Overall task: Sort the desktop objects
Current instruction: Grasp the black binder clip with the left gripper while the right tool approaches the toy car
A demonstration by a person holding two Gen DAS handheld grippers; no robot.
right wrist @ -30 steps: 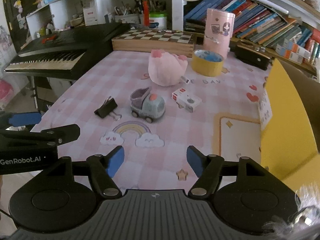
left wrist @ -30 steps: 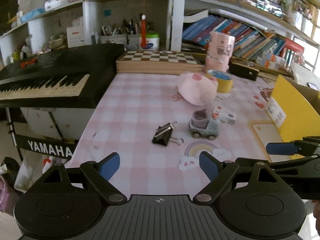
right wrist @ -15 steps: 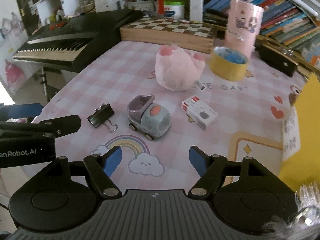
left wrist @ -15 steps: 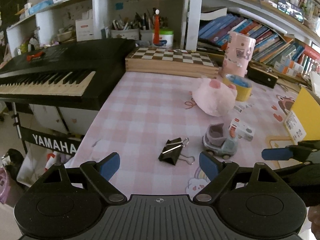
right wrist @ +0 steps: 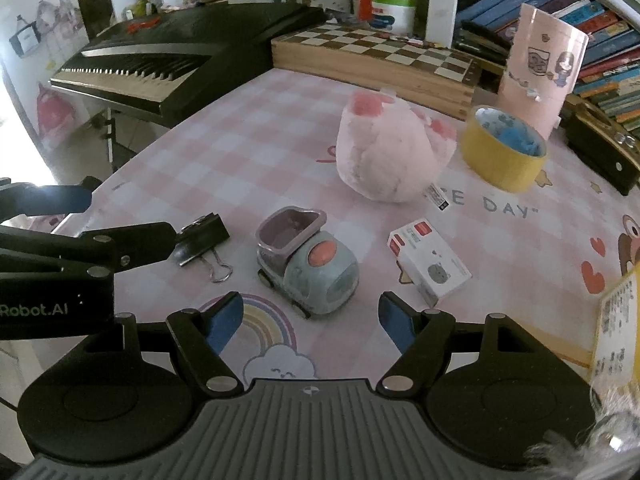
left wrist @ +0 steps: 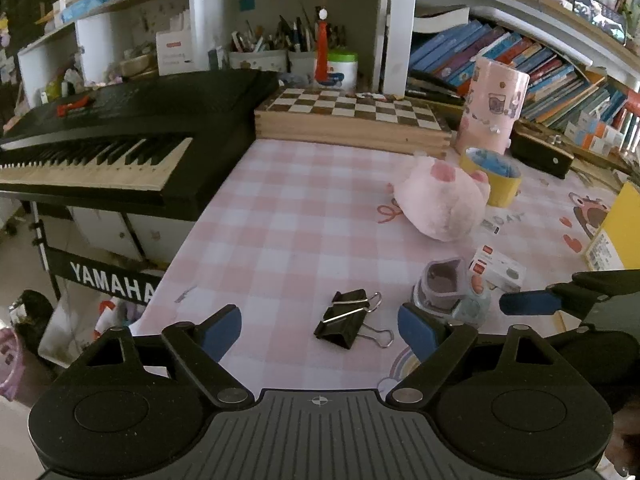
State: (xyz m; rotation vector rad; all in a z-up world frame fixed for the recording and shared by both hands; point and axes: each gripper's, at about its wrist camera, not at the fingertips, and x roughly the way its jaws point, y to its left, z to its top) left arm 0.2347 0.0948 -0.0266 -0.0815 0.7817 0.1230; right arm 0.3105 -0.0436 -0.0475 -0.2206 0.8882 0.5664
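Note:
A black binder clip (left wrist: pixel 346 318) lies on the pink checked tablecloth (left wrist: pixel 304 216), just ahead of my open left gripper (left wrist: pixel 319 330) and between the lines of its fingers. Nothing touches the clip. Right of it stands a grey-blue toy truck (right wrist: pixel 308 260) with a purple bed, directly in front of my open right gripper (right wrist: pixel 310 320). No pad touches the truck. Beyond it are a small white box (right wrist: pixel 430 260), a pink plush toy (right wrist: pixel 388 152) and a yellow tape roll (right wrist: pixel 504 152). The left gripper's fingers (right wrist: pixel 132 236) reach in beside the clip (right wrist: pixel 200 238).
A black keyboard (left wrist: pixel 100 148) borders the table on the left. A wooden chessboard (left wrist: pixel 352 116) and a pink cylinder (left wrist: pixel 494 108) stand at the back, before shelves of books. A yellow box (right wrist: pixel 616 320) rises at the right edge.
Both grippers have come forward and lower toward the table. The clip now lies near the left fingertips, and the truck looms larger before the right gripper, whose jaws stand a little wider.

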